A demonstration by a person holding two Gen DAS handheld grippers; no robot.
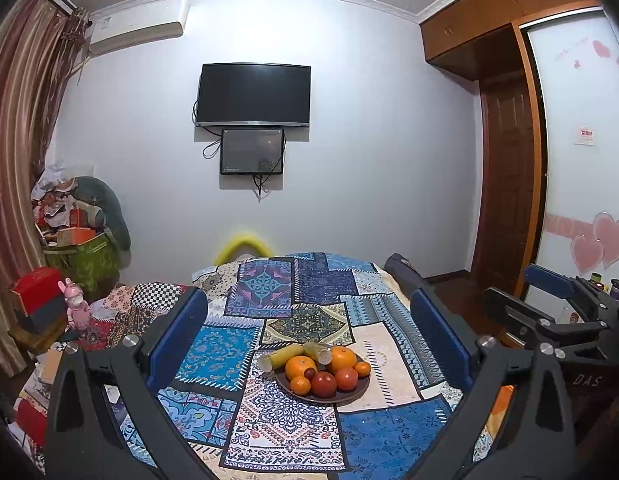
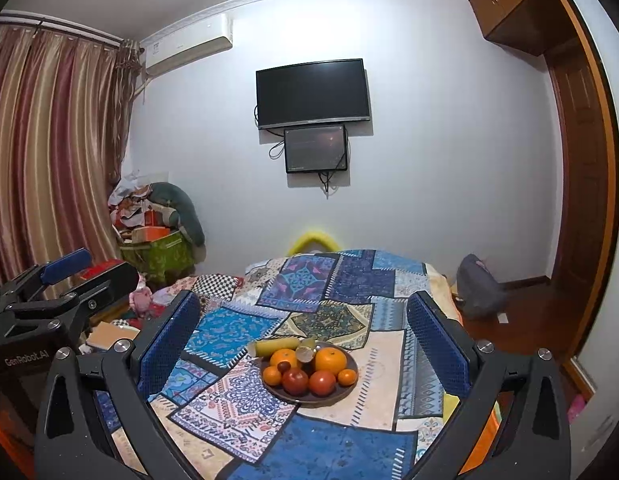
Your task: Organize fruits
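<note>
- Left gripper (image 1: 309,332): jaws spread wide, nothing held; raised above the near end of the bed, aimed at the plate.
- Right gripper (image 2: 303,330): jaws likewise wide, nothing held; level with the left one.
- Fruits: all gathered on a dark round plate (image 1: 355,394). Two large oranges (image 1: 301,366), small oranges, two red tomato-like fruits (image 1: 323,384), one dark small fruit, two yellow-green pieces (image 1: 285,354) leaning over the far rim.
- Stage: fits fruits already collected, equally fits a pile awaiting sorting. Not settled here.
- Any approach: descend forward, keep jaws wide; round fruit likely to roll.
- Surface: patchwork bedspread (image 2: 341,440), soft, uneven.
- Room: wall television (image 2: 312,92), curtains (image 2: 49,152), wooden wardrobe.
</note>
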